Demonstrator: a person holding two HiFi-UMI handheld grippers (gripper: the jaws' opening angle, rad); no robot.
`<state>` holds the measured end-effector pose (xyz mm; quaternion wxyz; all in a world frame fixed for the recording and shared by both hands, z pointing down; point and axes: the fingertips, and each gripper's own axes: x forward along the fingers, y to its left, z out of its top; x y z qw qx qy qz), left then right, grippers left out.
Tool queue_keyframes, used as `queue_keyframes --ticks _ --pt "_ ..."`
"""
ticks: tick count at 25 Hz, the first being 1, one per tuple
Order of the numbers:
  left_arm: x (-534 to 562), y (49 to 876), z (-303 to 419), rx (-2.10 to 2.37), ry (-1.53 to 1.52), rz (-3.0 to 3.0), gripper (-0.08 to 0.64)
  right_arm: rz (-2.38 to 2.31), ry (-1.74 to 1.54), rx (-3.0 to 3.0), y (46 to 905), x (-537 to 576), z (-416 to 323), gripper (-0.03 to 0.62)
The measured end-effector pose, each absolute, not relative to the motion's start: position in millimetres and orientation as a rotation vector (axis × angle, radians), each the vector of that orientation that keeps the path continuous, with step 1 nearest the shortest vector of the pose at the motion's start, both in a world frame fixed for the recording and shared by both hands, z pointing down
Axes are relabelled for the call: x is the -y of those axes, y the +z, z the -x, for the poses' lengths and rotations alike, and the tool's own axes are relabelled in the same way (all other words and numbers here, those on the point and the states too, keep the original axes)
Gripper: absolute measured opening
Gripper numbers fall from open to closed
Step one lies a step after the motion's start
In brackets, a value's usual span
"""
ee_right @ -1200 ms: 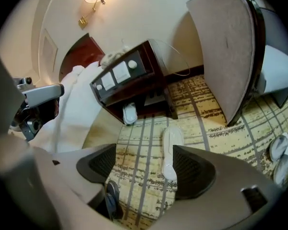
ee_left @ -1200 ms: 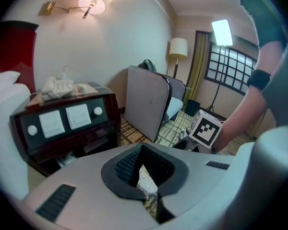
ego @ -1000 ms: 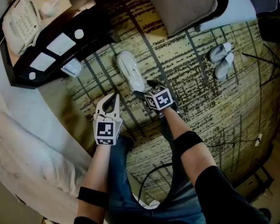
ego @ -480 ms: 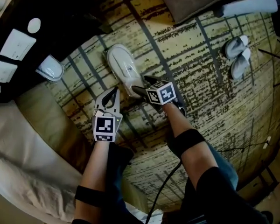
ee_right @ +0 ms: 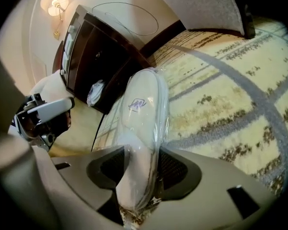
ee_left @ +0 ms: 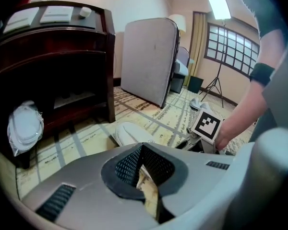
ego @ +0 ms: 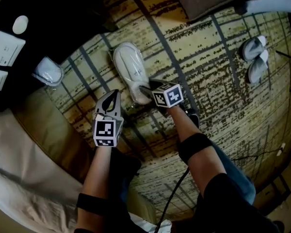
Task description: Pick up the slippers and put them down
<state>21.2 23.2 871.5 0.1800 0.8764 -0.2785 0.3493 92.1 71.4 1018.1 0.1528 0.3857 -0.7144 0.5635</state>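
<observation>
A pair of white slippers wrapped in clear plastic [ego: 130, 69] lies on the patterned carpet. My right gripper [ego: 144, 92] is at its near end. Its jaws have just been closing, and in the right gripper view the pads press on both sides of the wrapped slippers [ee_right: 143, 119], with the gripper [ee_right: 139, 176] low over the carpet. My left gripper [ego: 112, 97] is shut and empty, hovering just left of the pack's near end. In the left gripper view its closed tips [ee_left: 146, 174] point towards the slippers [ee_left: 132, 133], and the right gripper's marker cube [ee_left: 206, 124] shows beyond.
A dark wooden nightstand [ee_left: 57, 47] stands at the left with another plastic-wrapped pack [ego: 48, 73] under it. A second pair of white slippers [ego: 254, 57] lies on the carpet far right. An upright grey padded panel [ee_left: 149, 59] stands behind. The bed's edge [ego: 19, 178] runs along the left.
Both grippers have come down towards the carpet. The right gripper's jaws have closed from wide open onto the near end of the wrapped slippers. The left gripper stayed shut.
</observation>
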Motion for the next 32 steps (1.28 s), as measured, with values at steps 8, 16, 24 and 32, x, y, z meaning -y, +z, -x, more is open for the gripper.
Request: queue_keyframes --ticks 8,16,24,32 --pt "-27.3 875.6 -18.7 0.804 0.962 -2.459 0.0 -1.099 1.67 2.16 1003.3 -73.3 -91.3 0.156" --pt "-27.8 875.7 10.8 0.872 0.946 -2.412 0.0 -0.977 1.579 2.26 969.3 -80.9 -81.3 0.152" --pt "5.5 859.8 52.5 1.027 0.889 -2.373 0.0 -0.897 1.472 2.369 925.1 -34.2 -51.1 0.152" --pt "61.0 839.0 89.9 1.209 0.78 -2.353 0.0 -0.913 1.424 2.428 893.3 58.7 -2.2 0.153"
